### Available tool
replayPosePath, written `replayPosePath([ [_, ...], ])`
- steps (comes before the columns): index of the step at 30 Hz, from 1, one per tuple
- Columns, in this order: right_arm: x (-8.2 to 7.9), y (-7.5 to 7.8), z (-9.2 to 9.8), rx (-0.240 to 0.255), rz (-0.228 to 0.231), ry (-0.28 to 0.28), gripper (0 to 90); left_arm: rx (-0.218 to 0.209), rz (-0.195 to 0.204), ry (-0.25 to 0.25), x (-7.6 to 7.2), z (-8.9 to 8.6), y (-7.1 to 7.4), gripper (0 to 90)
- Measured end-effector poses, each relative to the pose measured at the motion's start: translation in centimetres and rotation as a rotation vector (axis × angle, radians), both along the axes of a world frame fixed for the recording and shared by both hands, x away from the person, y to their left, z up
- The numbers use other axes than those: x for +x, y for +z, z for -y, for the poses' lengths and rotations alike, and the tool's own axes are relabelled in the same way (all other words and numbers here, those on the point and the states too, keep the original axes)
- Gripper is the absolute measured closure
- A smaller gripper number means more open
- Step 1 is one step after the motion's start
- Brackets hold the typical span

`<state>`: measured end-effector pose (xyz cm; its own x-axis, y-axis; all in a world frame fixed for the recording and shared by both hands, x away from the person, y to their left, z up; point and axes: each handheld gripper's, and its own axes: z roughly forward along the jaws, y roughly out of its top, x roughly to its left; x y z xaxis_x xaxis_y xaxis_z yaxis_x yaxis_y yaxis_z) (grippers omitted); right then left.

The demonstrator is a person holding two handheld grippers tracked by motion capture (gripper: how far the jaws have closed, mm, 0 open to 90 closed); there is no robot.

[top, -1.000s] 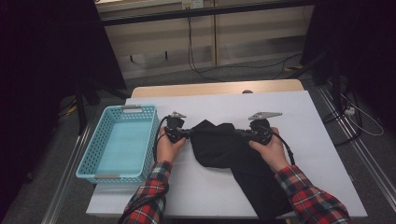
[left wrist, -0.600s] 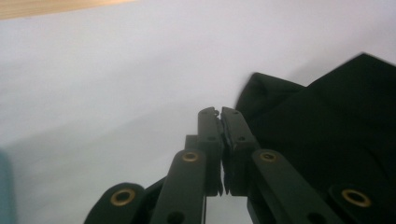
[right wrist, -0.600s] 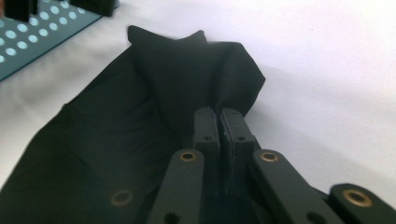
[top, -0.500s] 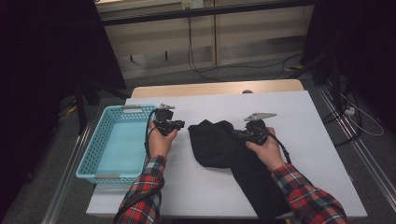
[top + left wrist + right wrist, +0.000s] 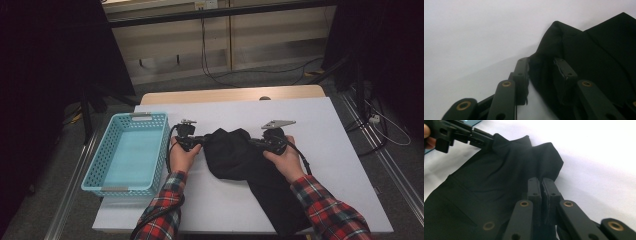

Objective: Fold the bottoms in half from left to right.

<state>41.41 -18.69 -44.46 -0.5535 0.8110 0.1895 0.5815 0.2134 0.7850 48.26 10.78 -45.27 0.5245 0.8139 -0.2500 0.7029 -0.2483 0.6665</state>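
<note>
Matte white table [image 5: 330, 150], limp black cloth [image 5: 235, 155], right gripper [image 5: 256, 143] pinching it, left gripper [image 5: 200, 141] spread around its edge

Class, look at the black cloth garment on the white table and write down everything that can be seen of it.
The black cloth garment is soft, matte, dark fabric with a seam or pocket line showing in the right gripper view. It lies bunched and creased on the white table, its upper part wide, a narrower length running down to the table's near edge. The left gripper has open jaws around a fold at its left edge; the right gripper is shut on its right edge. The light blue plastic basket stands apart.
</note>
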Motion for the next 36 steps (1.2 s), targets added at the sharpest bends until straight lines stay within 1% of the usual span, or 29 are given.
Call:
replayPosePath([
  [1, 0.0, 0.0, -0.1, 0.001, 0.001, 0.0, 86.1, -0.026, -0.018, -0.006, 0.1, 0.2, -0.1, 66.8],
  [2, 0.0, 0.0, -0.1, 0.003, -0.002, 0.003, 86.1, -0.023, -0.018, -0.005, 0.0, 0.3, 0.0, 66.0],
  [4, 0.1, 0.0, -0.3, -0.002, 0.0, 0.007, 86.1, -0.034, -0.027, -0.007, 0.0, 0.5, -0.1, 66.7],
  [5, 0.0, -0.1, -0.4, -0.003, -0.001, 0.01, 86.1, -0.024, -0.025, -0.012, 0.0, 0.5, 0.0, 70.8],
  [6, 0.0, -0.1, -0.5, -0.003, -0.001, 0.011, 86.1, -0.031, -0.029, -0.009, -0.1, 0.4, 0.0, 79.6],
  [7, 0.0, 0.0, -0.5, -0.005, 0.001, 0.01, 86.1, -0.047, -0.036, -0.007, -0.1, 0.2, 0.1, 86.1],
  [9, -0.1, 0.0, -0.5, -0.004, 0.007, 0.012, 86.1, -0.041, -0.023, -0.004, -0.1, -0.4, 0.4, 86.5],
  [11, -0.1, 0.1, -0.3, -0.001, 0.007, 0.009, 86.1, -0.071, -0.02, 0.025, -0.1, -1.3, 0.9, 86.9],
  [12, 0.0, 0.1, -0.2, 0.002, 0.007, 0.008, 86.1, -0.072, -0.009, 0.049, -0.2, -1.6, 1.2, 86.1],
  [13, 0.0, 0.1, -0.2, 0.001, 0.006, 0.006, 86.1, -0.052, 0.002, 0.058, -0.3, -2.1, 1.5, 84.7],
  [15, 0.1, 0.1, -0.1, -0.007, 0.008, 0.004, 86.0, -0.054, -0.004, 0.083, -0.4, -2.7, 1.8, 84.8],
  [16, 0.1, 0.0, -0.1, -0.007, 0.01, 0.003, 86.0, -0.044, 0.001, 0.084, -0.5, -2.8, 2.0, 83.8],
  [17, 0.2, 0.0, -0.2, -0.009, 0.011, 0.003, 86.0, -0.042, 0.012, 0.085, -0.6, -2.8, 2.0, 82.8],
  [18, 0.2, -0.1, -0.3, -0.014, 0.009, 0.002, 86.0, -0.039, 0.015, 0.067, -0.7, -2.7, 2.0, 78.4],
  [19, 0.2, -0.2, -0.4, -0.016, 0.008, 0.004, 86.0, -0.041, 0.02, 0.06, -0.7, -2.4, 1.9, 69.5],
  [20, 0.3, -0.2, -0.5, -0.017, 0.007, 0.005, 86.0, -0.028, 0.023, 0.04, -0.7, -2.1, 1.8, 61.6],
  [21, 0.3, -0.2, -0.6, -0.018, 0.007, 0.006, 86.0, -0.033, 0.023, 0.027, -0.8, -1.7, 1.6, 61.0],
  [23, 0.3, -0.2, -0.7, -0.015, 0.008, 0.008, 86.0, -0.016, 0.034, -0.004, -0.8, -1.0, 1.2, 55.5],
  [24, 0.2, -0.2, -0.6, -0.016, 0.008, 0.007, 86.0, -0.018, 0.032, -0.011, -0.9, -0.6, 1.0, 54.1],
  [25, 0.2, -0.2, -0.6, -0.018, 0.008, 0.008, 86.0, -0.013, 0.04, -0.018, -0.9, -0.2, 0.8, 54.5],
  [26, 0.2, -0.2, -0.6, -0.017, 0.007, 0.008, 86.0, -0.003, 0.05, -0.033, -1.0, 0.1, 0.7, 56.1],
  [27, 0.3, -0.1, -0.5, -0.018, 0.007, 0.008, 86.0, 0.004, 0.049, -0.047, -1.1, 0.4, 0.7, 59.9],
  [28, 0.3, -0.1, -0.5, -0.021, 0.009, 0.008, 86.0, 0.004, 0.06, -0.048, -1.1, 0.7, 0.6, 61.3],
  [29, 0.3, -0.1, -0.4, -0.022, 0.009, 0.008, 86.0, 0.014, 0.062, -0.057, -1.1, 0.9, 0.6, 61.6],
  [32, 0.3, -0.1, -0.4, -0.023, 0.01, 0.011, 86.0, 0.037, 0.049, -0.07, -1.0, 1.4, 0.0, 68.1],
  [33, 0.3, -0.1, -0.4, -0.023, 0.009, 0.013, 86.0, 0.04, 0.051, -0.065, -1.0, 1.4, 0.0, 74.4],
  [34, 0.3, 0.0, -0.5, -0.023, 0.01, 0.016, 86.0, 0.045, 0.045, -0.063, -1.0, 1.3, 0.1, 82.0],
  [35, 0.2, 0.0, -0.5, -0.024, 0.011, 0.016, 86.0, 0.045, 0.036, -0.069, -1.0, 1.2, 0.2, 85.8],
  [36, 0.2, 0.0, -0.6, -0.024, 0.012, 0.018, 86.0, 0.049, 0.037, -0.071, -1.0, 1.1, 0.3, 86.3],
])
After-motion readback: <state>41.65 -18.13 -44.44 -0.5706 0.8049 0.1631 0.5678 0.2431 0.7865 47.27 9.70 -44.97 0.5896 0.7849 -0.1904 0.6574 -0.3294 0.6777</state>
